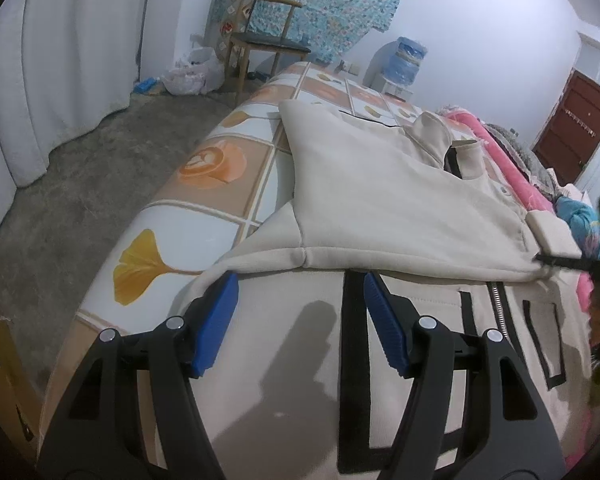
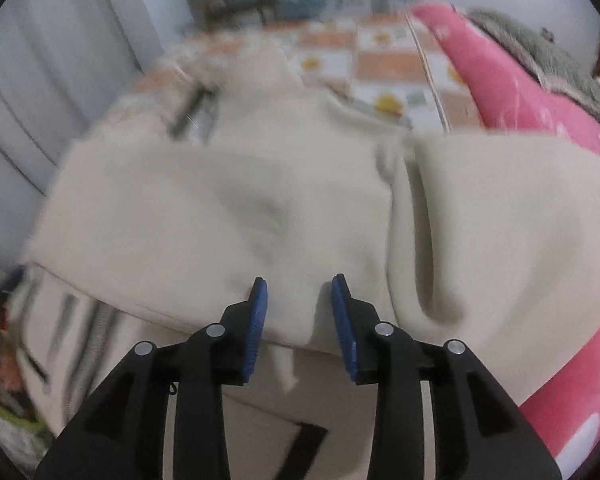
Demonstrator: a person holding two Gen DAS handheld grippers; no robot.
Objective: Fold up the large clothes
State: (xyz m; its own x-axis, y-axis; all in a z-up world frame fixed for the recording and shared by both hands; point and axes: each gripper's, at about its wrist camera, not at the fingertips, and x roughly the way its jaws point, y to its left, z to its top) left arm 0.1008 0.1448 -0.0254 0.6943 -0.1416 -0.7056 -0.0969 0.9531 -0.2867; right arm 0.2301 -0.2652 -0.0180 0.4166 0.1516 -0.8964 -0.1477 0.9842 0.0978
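On the patterned bed cover (image 1: 204, 168), the cream zip-up jacket (image 1: 380, 184) lies folded with its long axis running near-to-far, collar far, no readable writing, while the left gripper (image 1: 298, 284) and right gripper (image 2: 300, 288) hover spread, pinching nothing.

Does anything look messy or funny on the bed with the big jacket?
A bit. The cream jacket is only half folded: its top part is flopped over the zipper side, with a sleeve cuff sticking out past the edge. A pink blanket lies bunched beside it. Nothing looks torn or spilled.
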